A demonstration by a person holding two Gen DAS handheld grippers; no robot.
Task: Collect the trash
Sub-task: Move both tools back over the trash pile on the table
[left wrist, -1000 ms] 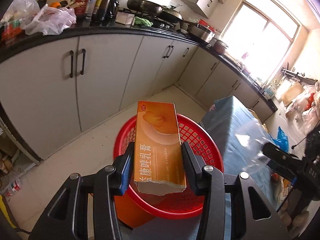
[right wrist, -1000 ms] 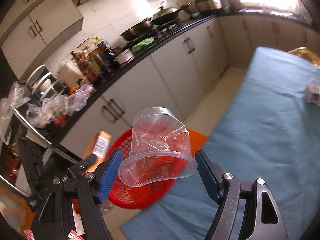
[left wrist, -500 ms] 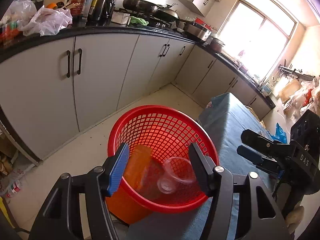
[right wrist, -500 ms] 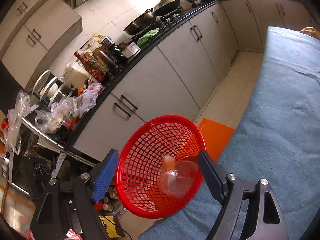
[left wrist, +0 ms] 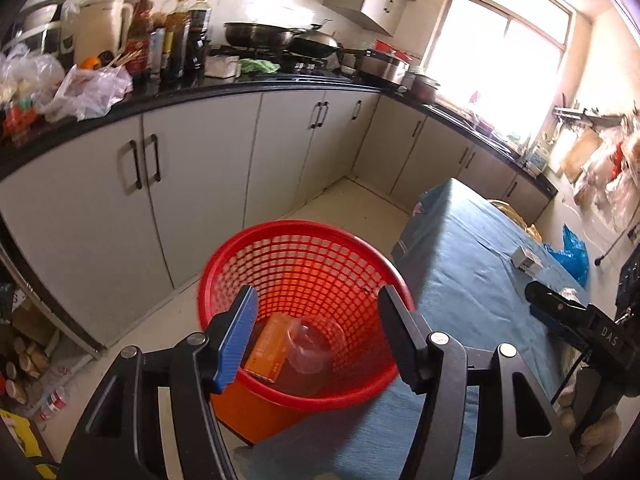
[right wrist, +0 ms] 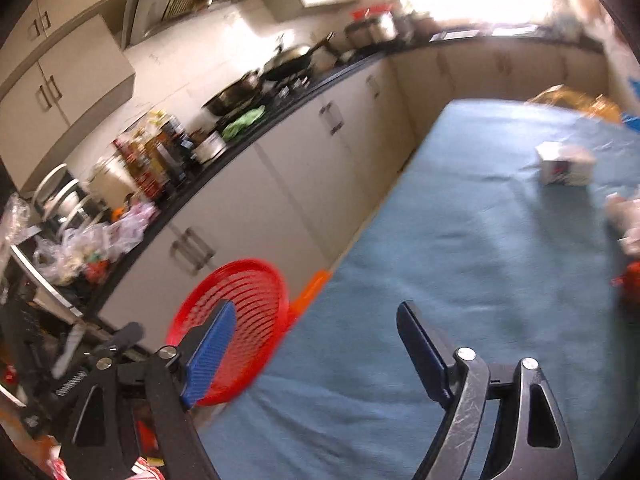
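Observation:
A red mesh basket (left wrist: 304, 240) stands on the floor at the end of the blue-covered table (left wrist: 460, 264). Inside it lie an orange carton (left wrist: 268, 346) and a clear plastic cup (left wrist: 310, 346). My left gripper (left wrist: 316, 328) is open and empty, just above the basket's near rim. My right gripper (right wrist: 316, 348) is open and empty over the table; the basket (right wrist: 240, 304) shows at its left. A small white box (right wrist: 564, 166) and crumpled white trash (right wrist: 624, 216) lie on the table at the right.
Grey kitchen cabinets (left wrist: 200, 168) with a black counter run behind the basket, crowded with bottles, bags and pans. A red item (right wrist: 630, 280) sits at the table's right edge. Blue bag (left wrist: 574, 248) beyond the table.
Both grippers opened: the orange carton and the clear cup dropped into the basket. The right gripper has since swung right, away from the basket, over the table.

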